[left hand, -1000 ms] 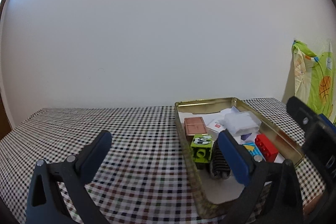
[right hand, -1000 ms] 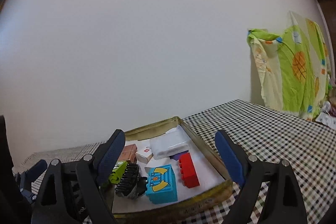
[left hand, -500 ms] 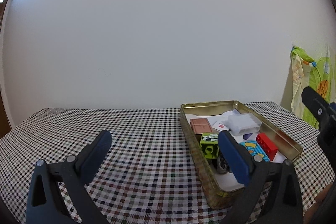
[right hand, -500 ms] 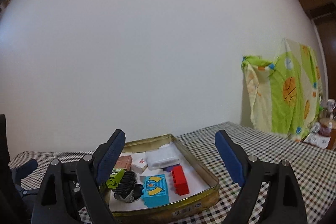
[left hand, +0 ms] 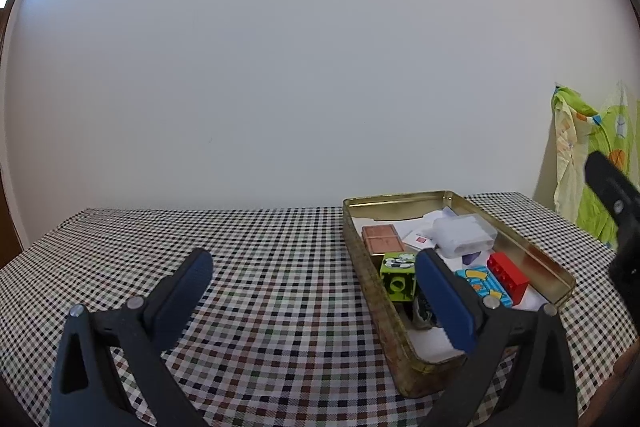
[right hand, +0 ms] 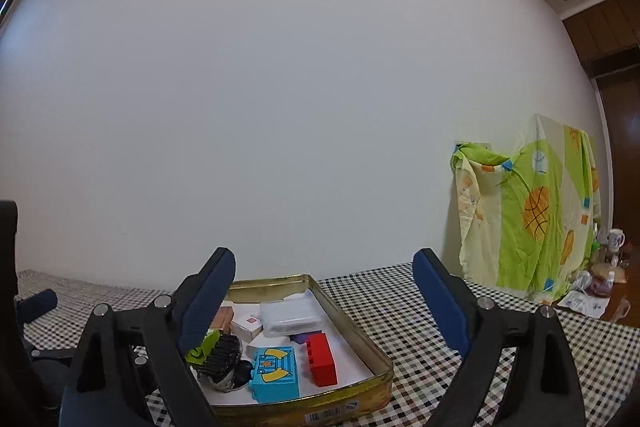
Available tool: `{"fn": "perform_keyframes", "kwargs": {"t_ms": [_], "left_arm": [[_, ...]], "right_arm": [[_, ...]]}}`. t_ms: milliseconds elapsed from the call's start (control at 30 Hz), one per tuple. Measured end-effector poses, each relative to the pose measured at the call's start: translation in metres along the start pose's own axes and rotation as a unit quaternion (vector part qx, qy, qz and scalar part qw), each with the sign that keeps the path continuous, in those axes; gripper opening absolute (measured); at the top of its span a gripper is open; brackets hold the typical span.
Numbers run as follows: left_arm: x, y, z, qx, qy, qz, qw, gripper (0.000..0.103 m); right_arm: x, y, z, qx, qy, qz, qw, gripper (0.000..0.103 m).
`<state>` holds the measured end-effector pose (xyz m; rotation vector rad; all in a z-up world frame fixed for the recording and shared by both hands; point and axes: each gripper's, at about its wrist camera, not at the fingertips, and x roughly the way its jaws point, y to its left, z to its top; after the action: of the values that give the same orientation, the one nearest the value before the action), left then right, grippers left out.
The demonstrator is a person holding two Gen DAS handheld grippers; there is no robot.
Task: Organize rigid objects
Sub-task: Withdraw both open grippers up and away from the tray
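Note:
A gold metal tin (left hand: 524, 247) (right hand: 360, 331) sits on the checkered tablecloth. It holds a red brick (left hand: 507, 273) (right hand: 321, 359), a blue printed block (left hand: 482, 285) (right hand: 276, 375), a green block (left hand: 396, 277), a brown block (left hand: 382, 238), a clear plastic case (left hand: 464, 233) (right hand: 290, 313), a black ridged wheel (right hand: 222, 353) and small white boxes. My left gripper (left hand: 312, 291) is open and empty, raised over the cloth left of the tin. My right gripper (right hand: 324, 287) is open and empty, raised above the tin.
The checkered tablecloth (left hand: 260, 267) covers the table up to a white wall. A green and yellow patterned cloth (right hand: 536, 211) hangs at the right. A mug (right hand: 615, 239) and small items stand on a wooden surface at the far right.
Both grippers have risen and pulled back from the tin, still open and empty. The tin's contents have not moved.

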<state>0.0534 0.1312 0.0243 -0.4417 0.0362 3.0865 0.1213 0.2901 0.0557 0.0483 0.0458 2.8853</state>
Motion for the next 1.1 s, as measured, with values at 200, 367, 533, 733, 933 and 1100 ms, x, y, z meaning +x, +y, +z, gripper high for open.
{"fn": "perform_keyframes", "kwargs": {"t_ms": [200,367,533,733,933,1100], "left_arm": [[-0.0001,0.0006,0.0002,0.0,0.002,0.006,1.0,0.102],[-0.002,-0.0006,0.0002,0.005,0.0,0.008,1.0,0.102],[-0.0045,-0.0032,0.0002,0.011,-0.004,0.009,0.9999,0.102],[-0.0019,-0.004,0.0003,0.011,0.0,0.014,0.9998,0.103],[-0.0018,-0.0018,-0.0006,0.004,0.002,0.011,0.9999,0.102],[-0.0013,-0.0018,-0.0017,0.005,0.002,0.012,0.9999,0.103]], "right_arm": [[0.0024,0.0035,-0.0001,-0.007,0.002,-0.004,1.0,0.095],[0.0024,0.0027,-0.0002,-0.005,0.004,-0.003,1.0,0.096],[0.0027,0.0056,-0.0006,-0.005,0.004,-0.005,1.0,0.096],[0.0041,0.007,-0.0013,-0.001,0.004,-0.01,1.0,0.096],[0.0067,0.0079,-0.0022,0.001,0.004,-0.013,1.0,0.097],[0.0089,0.0093,-0.0033,0.0,0.006,-0.02,1.0,0.097]]}}
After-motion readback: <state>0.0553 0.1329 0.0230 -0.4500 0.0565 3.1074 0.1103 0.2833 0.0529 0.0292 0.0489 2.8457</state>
